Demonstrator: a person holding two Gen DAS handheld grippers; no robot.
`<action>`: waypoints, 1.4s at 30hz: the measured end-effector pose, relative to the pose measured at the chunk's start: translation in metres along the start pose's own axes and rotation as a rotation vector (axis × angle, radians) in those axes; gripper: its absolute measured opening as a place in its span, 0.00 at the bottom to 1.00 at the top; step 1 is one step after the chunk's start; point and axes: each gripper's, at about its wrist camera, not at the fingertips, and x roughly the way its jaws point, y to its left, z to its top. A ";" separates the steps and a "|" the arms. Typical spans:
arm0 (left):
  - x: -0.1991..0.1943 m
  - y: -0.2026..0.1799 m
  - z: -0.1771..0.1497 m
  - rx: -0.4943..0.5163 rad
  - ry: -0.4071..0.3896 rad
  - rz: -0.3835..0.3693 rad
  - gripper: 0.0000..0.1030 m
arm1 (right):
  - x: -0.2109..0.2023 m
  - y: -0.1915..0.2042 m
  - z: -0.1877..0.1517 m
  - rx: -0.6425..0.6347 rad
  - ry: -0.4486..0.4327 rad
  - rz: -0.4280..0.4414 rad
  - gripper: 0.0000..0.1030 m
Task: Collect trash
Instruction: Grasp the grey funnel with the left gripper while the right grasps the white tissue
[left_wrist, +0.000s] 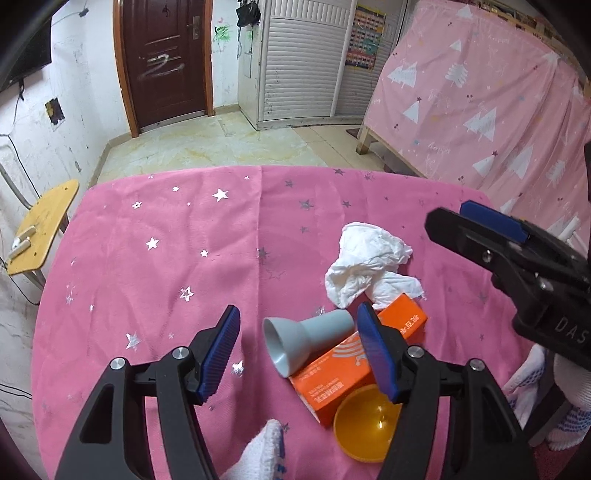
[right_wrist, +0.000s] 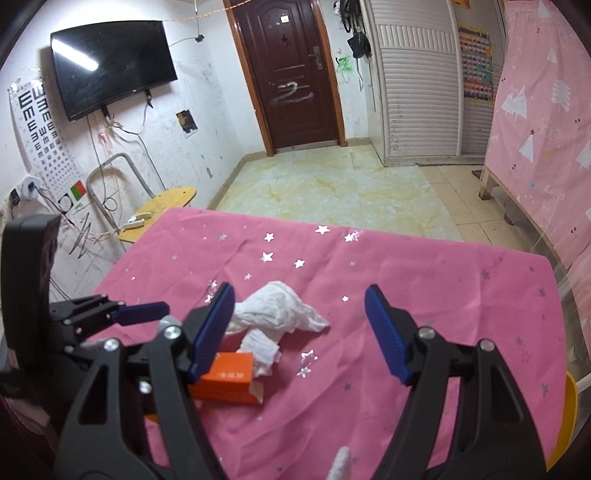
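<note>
Left gripper spread wide, empty, above a grey funnel-shaped piece lying on its side against an orange box. Right gripper likewise gaping, empty, over crumpled white tissue. Tissue, box and orange bowl clustered near the pink table's near right edge.

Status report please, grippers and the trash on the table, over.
Left gripper open over grey cup, empty. Right gripper open above crumpled tissue, empty. Orange box and yellow bowl crowd the cup on the pink tablecloth.
</note>
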 end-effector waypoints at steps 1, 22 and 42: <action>0.003 -0.002 0.000 0.007 0.004 0.012 0.57 | 0.002 0.000 0.001 0.001 0.003 0.003 0.68; -0.012 0.009 -0.020 -0.013 -0.045 0.054 0.44 | 0.041 0.022 -0.002 -0.071 0.100 0.032 0.68; -0.041 0.023 -0.026 -0.043 -0.093 0.074 0.44 | 0.021 0.030 -0.006 -0.086 0.088 0.066 0.22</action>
